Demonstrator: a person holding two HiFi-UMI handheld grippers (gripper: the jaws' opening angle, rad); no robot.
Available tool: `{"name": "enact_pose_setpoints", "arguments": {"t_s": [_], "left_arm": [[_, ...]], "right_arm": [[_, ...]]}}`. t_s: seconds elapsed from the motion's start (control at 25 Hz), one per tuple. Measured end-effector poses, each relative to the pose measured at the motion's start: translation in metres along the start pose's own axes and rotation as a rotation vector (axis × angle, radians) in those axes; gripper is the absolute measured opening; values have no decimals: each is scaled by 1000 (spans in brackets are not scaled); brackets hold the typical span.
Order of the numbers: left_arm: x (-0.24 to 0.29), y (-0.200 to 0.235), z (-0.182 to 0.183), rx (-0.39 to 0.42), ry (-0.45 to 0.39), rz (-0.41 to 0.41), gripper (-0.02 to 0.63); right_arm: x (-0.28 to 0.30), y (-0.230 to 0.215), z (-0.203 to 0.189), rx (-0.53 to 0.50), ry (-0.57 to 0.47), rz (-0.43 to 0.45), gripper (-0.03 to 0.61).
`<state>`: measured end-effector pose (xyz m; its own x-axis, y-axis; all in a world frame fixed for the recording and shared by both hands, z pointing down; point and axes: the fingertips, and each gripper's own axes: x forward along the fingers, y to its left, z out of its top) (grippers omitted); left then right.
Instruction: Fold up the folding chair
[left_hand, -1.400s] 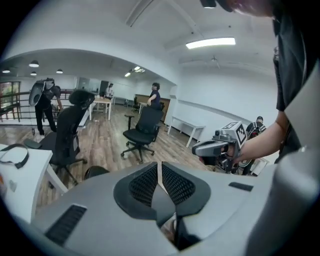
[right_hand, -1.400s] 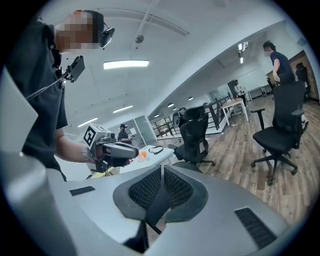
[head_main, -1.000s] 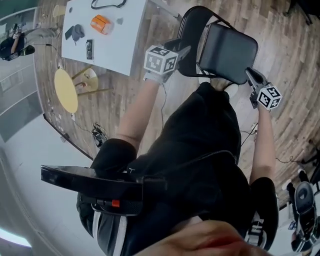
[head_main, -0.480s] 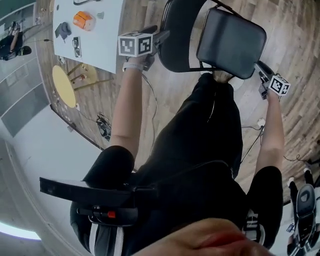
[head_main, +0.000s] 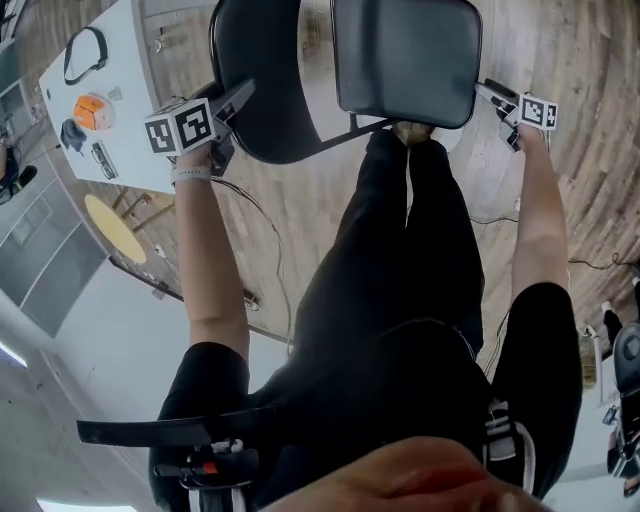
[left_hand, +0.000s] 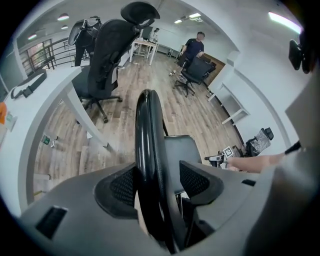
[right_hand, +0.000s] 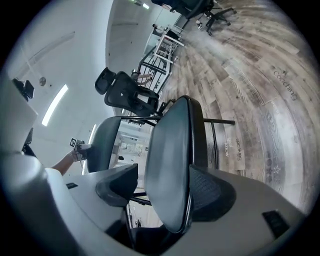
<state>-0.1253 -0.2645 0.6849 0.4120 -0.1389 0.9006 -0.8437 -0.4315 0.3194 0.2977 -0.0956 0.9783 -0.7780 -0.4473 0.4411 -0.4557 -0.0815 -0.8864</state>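
The folding chair stands unfolded in front of me in the head view, its black backrest (head_main: 265, 70) at left and its dark seat (head_main: 405, 55) at right. My left gripper (head_main: 238, 98) straddles the backrest's rim (left_hand: 147, 130), which runs between the wide jaws; the right pad (left_hand: 197, 180) stands off it. My right gripper (head_main: 487, 92) is at the seat's right edge. Its jaws are opening, with the seat's edge (right_hand: 172, 150) between them and a gap at the left pad (right_hand: 117, 185). The backrest (right_hand: 102, 140) and my left hand show behind it.
A white table (head_main: 125, 130) with an orange object (head_main: 90, 108) stands to the left, a yellow round stool (head_main: 113, 227) below it. My black-trousered legs (head_main: 400, 270) stand right at the chair. Office chairs (left_hand: 107, 55) and a distant person (left_hand: 192, 47) are further off.
Both grippers came down onto the chair. The right jaws, shut before, now gape around the seat's edge, and the left jaws now straddle the backrest's rim. The chair sits higher in the head view.
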Motion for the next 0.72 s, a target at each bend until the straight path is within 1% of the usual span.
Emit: {"name": "enact_pose_setpoints", "arguments": {"t_s": [0.08,0.2,0.24,0.36,0.48,0.56,0.6,0.68,0.72], "left_arm": [[4,0,-3,9,22,5,238],[13,-2,-6,6,46,-1,238],[17,-2,-7,2,52,-4,238],[25,-1,-10,-8,74,-11,236],[29,2,-14,-4,96,-9,235],[30,4,-12,-5,96,-5,225],[31,5,-11,-4,96,-5,193],[32,4,-10,7,103,-11,156],[32,2,-9,15,107,-13,142]], "right_arm": [[5,-14,3,9,24,4,301],[11,-37,9,15,46,-16,305],[15,-42,9,23,51,-12,305],[30,-50,7,40,67,34,307],[40,-61,0,38,105,28,307],[49,-57,0,66,104,88,307],[54,-51,0,98,95,140,306],[63,-35,1,151,70,256,305],[67,-33,1,163,65,276,305]]}}
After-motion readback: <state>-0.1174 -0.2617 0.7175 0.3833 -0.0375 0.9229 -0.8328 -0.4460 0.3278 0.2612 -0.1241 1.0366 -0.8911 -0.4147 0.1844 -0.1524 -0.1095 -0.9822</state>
